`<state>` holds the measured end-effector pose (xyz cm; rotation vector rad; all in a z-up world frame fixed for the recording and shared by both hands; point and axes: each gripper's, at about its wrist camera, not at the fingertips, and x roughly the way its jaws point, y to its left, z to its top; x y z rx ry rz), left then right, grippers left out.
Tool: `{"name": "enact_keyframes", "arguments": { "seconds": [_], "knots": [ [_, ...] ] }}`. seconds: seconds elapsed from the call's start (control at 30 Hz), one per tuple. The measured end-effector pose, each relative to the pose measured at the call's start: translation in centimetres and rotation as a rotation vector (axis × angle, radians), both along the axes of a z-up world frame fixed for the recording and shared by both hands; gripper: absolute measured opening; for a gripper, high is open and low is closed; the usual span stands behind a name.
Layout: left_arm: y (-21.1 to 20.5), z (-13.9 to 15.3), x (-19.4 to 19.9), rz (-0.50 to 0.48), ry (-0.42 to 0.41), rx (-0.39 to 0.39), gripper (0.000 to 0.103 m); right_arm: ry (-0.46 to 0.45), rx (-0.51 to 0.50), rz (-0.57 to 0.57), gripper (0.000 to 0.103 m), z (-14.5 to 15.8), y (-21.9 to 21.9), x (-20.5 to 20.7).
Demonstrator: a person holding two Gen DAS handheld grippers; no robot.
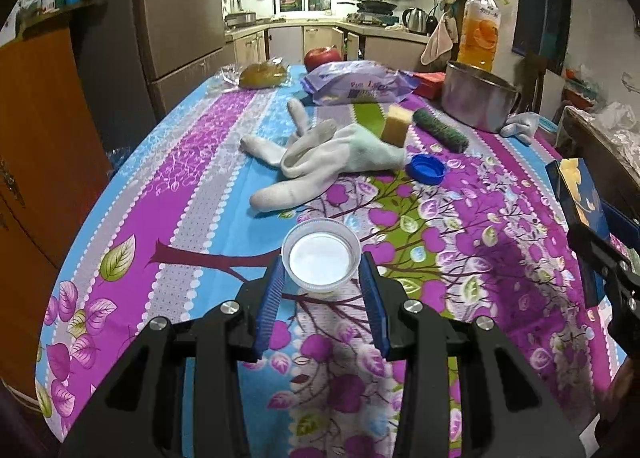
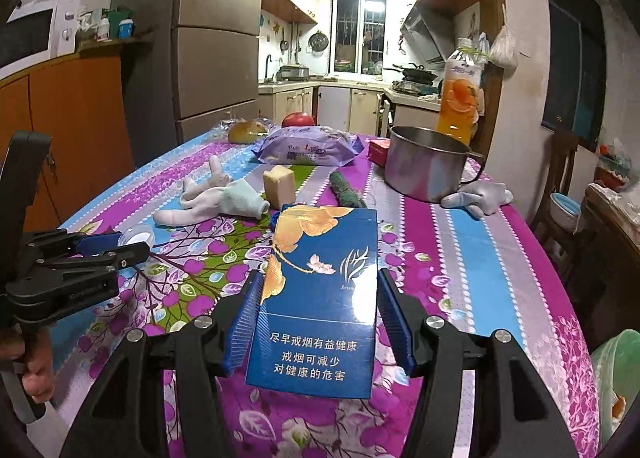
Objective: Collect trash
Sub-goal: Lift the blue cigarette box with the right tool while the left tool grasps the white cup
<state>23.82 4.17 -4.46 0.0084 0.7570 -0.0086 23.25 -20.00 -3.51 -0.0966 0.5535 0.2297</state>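
**Both grippers hold trash above the table**

The left gripper [image 1: 322, 278] has its blue pads [image 1: 272, 298] partly closed on a small clear cap [image 1: 321, 260], which sits between the fingertips with its open side up and its white inside showing. The cap is lifted off the cloth [image 1: 192, 194].

The right gripper [image 2: 320, 298] grips a blue cigarette pack [image 2: 320, 298] across its width, one pad on each long edge. The pack stands tilted, face toward the camera, clear of the table. In the left view the same pack [image 1: 578, 190] shows at the right edge, held in the other tool. In the right view the left gripper [image 2: 120, 246] appears at the left with the cap [image 2: 138, 236] at its tips, and a hand [image 2: 34, 374] wraps its handle.

Just beyond the cap lies a white glove [image 1: 320, 162], fingers spread. Touching its cuff stands a yellow sponge [image 1: 396, 126], and a blue cap [image 1: 426, 170] lies just beside the cuff on the cloth. A green scouring roll [image 1: 440, 128] lies next to the sponge.

Farther back sit a steel pot [image 1: 478, 98] with a second glove [image 1: 520, 126] against its base, a purple packet [image 1: 356, 84], a red box [image 1: 430, 84], an apple [image 1: 322, 58] and wrapped bread [image 1: 262, 76]. A juice bottle [image 1: 480, 28] stands behind the pot.
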Motion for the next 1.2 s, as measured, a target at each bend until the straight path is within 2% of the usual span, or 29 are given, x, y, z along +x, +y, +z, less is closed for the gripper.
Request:
{"name": "enact_keyframes", "arguments": {
  "seconds": [0.4,0.77,1.2],
  "knots": [
    [-3.2,2.0,-1.3,-0.029,-0.06,0.022,0.037,-0.053,0.029,-0.039,0.058,1.8,-2.3,-2.6],
    [-7.3,4.2,-2.9,-0.087,-0.128,0.017,0.037,-0.112,0.05,-0.113,0.058,3.7,-6.6,-6.2],
    [-14.3,7.2,-5.6,-0.218,-0.246,-0.023,0.037,-0.196,0.059,-0.193,0.058,5.7,-11.9,-11.0]
  ]
}}
